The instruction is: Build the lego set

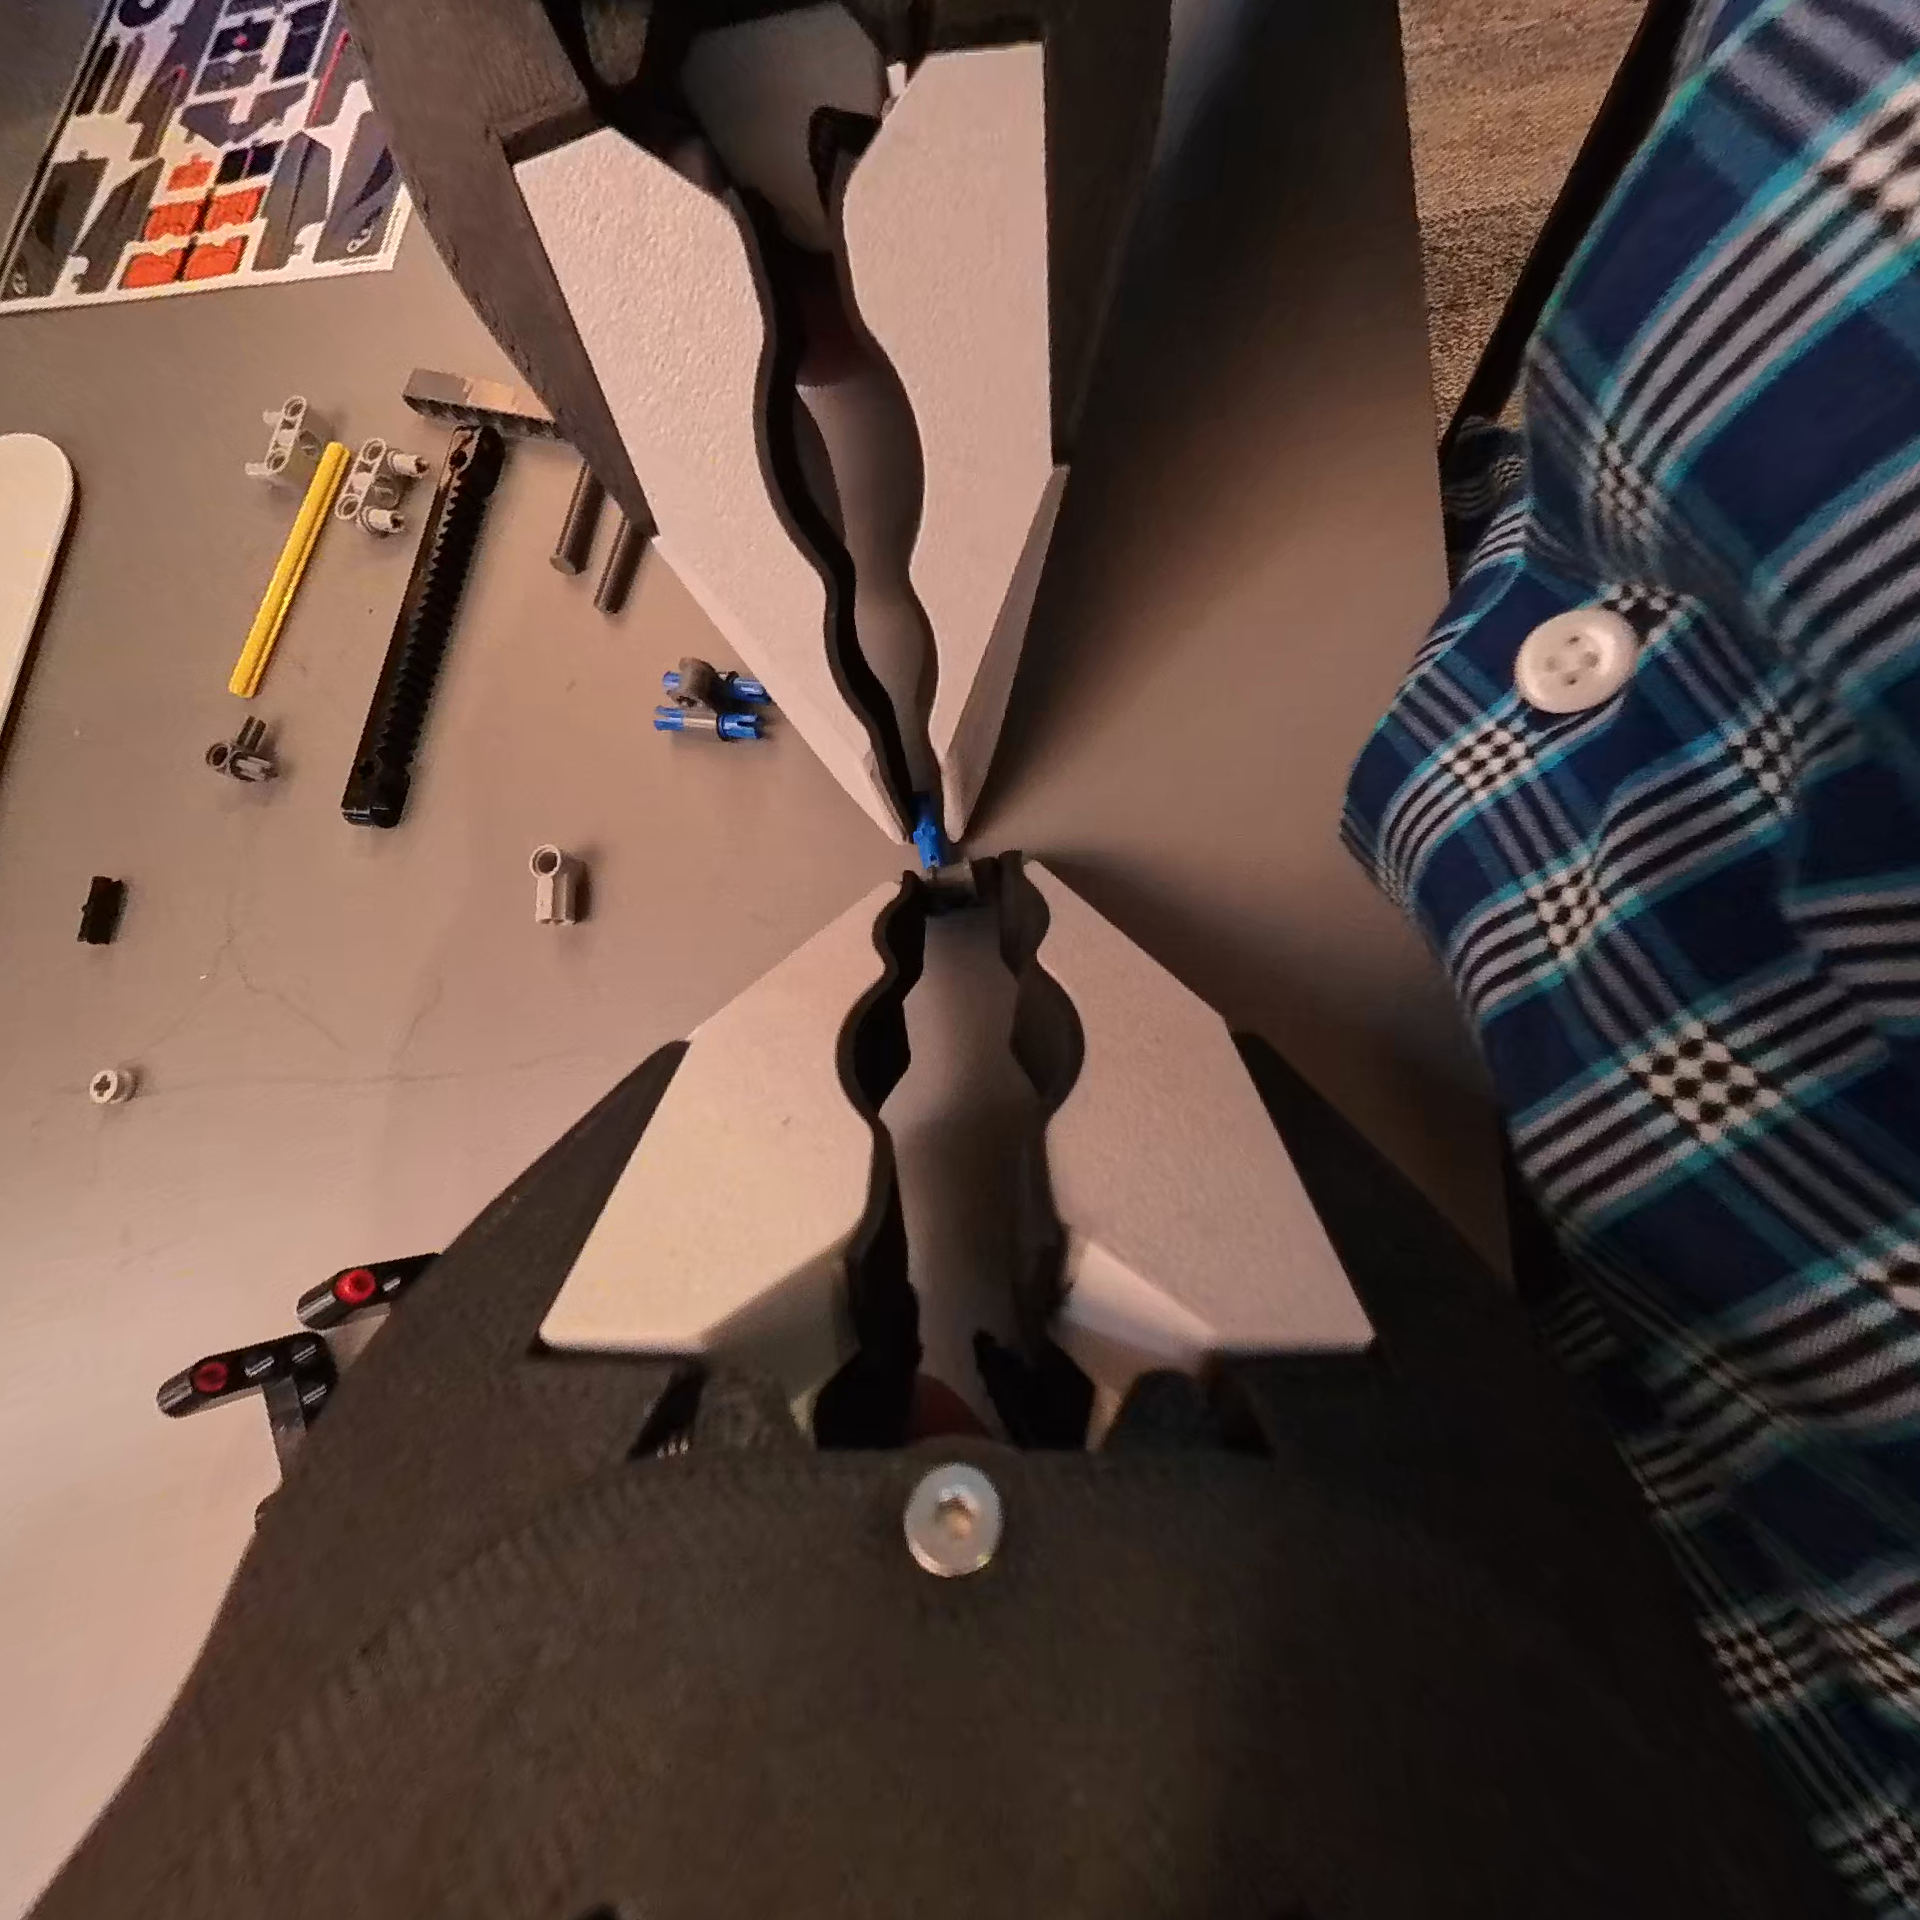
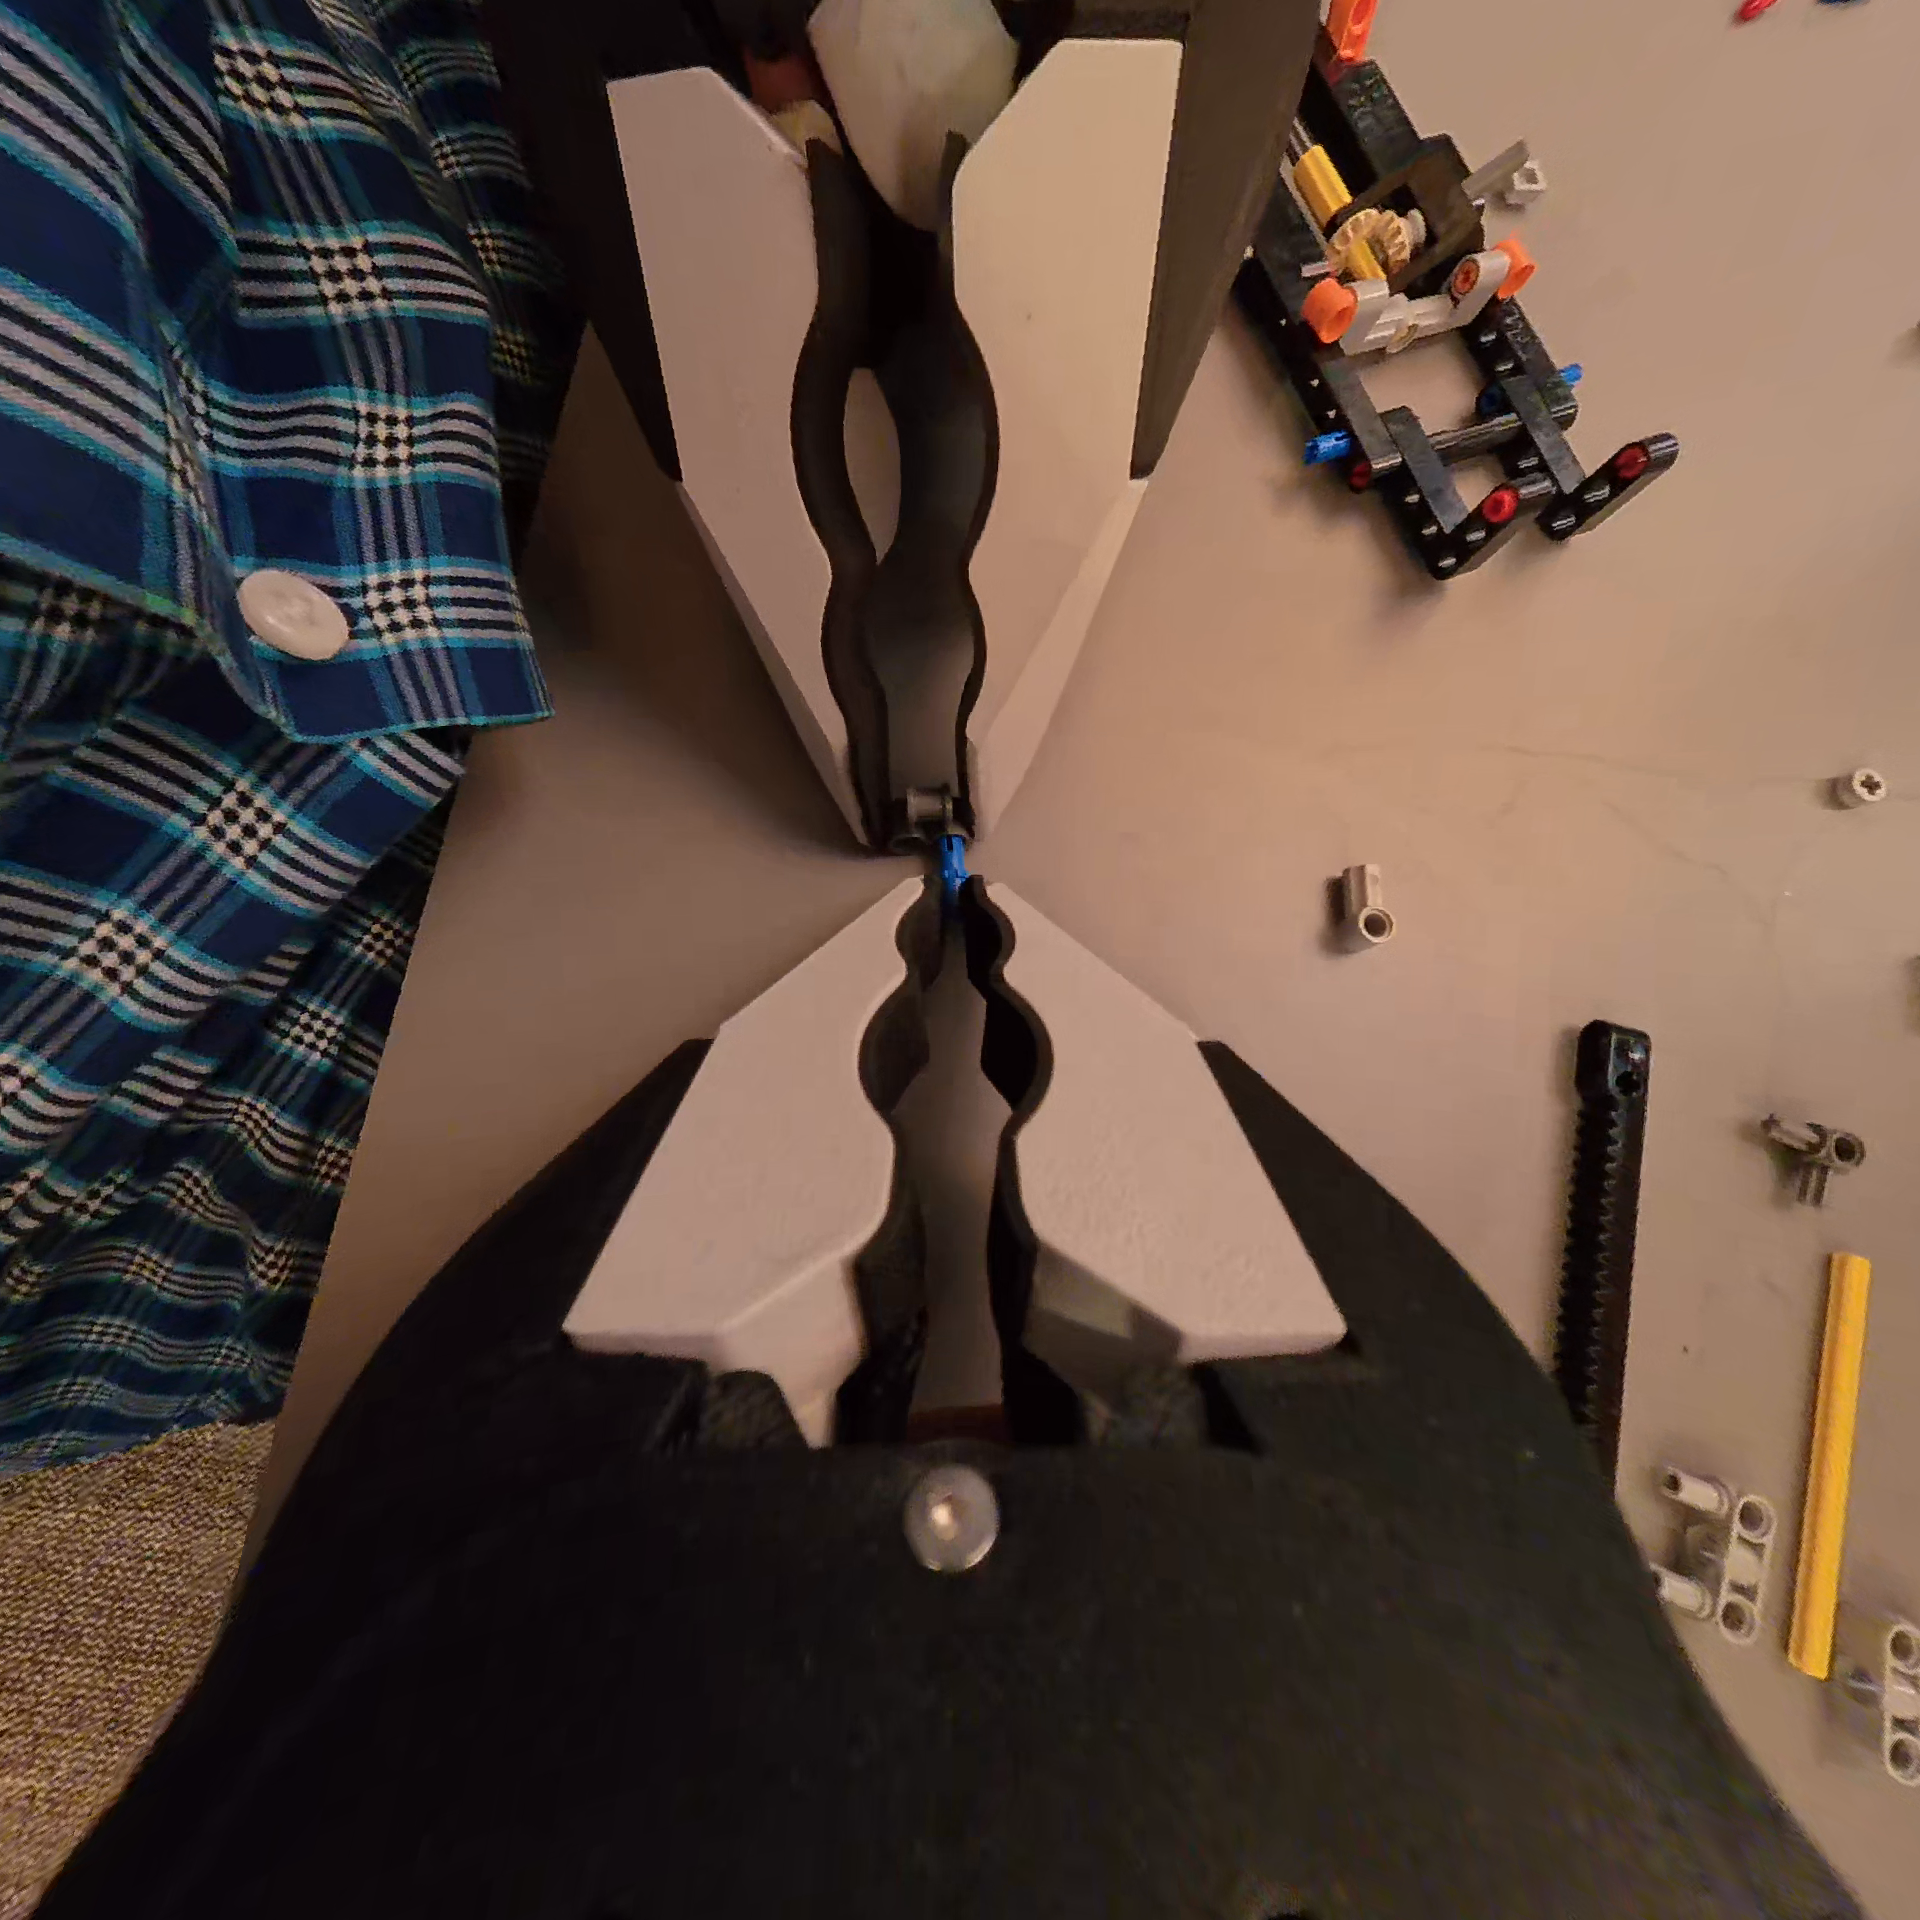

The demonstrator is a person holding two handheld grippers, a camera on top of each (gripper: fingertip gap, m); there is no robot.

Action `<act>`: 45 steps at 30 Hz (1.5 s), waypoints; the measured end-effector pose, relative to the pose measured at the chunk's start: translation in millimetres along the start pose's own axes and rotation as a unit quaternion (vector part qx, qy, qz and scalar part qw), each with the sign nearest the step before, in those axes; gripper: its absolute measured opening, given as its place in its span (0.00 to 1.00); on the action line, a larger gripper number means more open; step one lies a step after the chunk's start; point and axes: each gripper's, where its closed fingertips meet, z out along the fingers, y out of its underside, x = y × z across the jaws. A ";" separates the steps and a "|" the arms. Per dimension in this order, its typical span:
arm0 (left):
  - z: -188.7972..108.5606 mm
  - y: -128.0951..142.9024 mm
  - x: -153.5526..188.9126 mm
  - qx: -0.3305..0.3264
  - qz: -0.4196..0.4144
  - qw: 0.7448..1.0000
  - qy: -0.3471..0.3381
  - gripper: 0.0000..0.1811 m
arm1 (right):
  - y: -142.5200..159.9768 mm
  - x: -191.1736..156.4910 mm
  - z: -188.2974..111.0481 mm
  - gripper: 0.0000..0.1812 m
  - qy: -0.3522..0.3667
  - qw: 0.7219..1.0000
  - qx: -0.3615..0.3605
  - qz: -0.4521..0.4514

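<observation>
Nearest the lens in the left wrist view: left gripper (image 1: pixel 951 883), jaws nearly closed on a small grey connector (image 1: pixel 954 885) at the very tips. Directly opposite, tip to tip: right gripper (image 2: pixel 948 891), jaws closed on a short blue pin (image 2: pixel 948 862). Pin end touching the grey connector or just entering it; depth of insertion cannot be told. Both pieces held in the air above the grey table (image 2: pixel 1351 727), close to a plaid shirt (image 2: pixel 208 416).

Progress, judged: early to middle. Present step, pressing pin into connector, not finished.

Done so far: black frame assembly (image 2: pixel 1455 364) with orange fittings, a tan gear and red pins, lying well apart at the table's far side.

Left loose on the table, going outward: light grey sleeve (image 1: pixel 556 885), two more blue pins (image 1: pixel 714 704), black toothed rack (image 1: pixel 421 634), yellow rod (image 1: pixel 291 566), pale grey connectors (image 1: pixel 379 483), dark grey rods (image 1: pixel 597 535), small black block (image 1: pixel 101 909), small round bush (image 1: pixel 111 1086). Sticker sheet (image 1: pixel 208 145) farthest off, apparently unused.

Containers: none seen; no tray, bag or box, all parts lying bare on the table.
</observation>
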 end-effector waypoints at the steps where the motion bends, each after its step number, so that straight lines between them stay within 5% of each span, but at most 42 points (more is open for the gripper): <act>1: 0.0 0.0 0.1 0.000 -0.001 1.000 0.001 0.08 | -0.3 -0.1 0.4 0.00 0.001 1.000 0.001 -0.002; 20: 3.5 -3.3 -4.3 0.003 -0.030 1.000 0.006 0.08 | 2.9 0.1 -2.3 0.07 0.031 0.998 0.020 0.052; 24: 3.8 -3.7 -3.7 0.003 -0.034 0.999 0.012 0.08 | 4.0 1.2 -7.3 0.00 0.041 0.997 0.024 0.058; 45: 3.9 -2.6 -3.1 0.000 -0.031 0.999 0.013 0.08 | 1.7 2.0 -3.3 0.00 0.058 0.997 0.023 0.048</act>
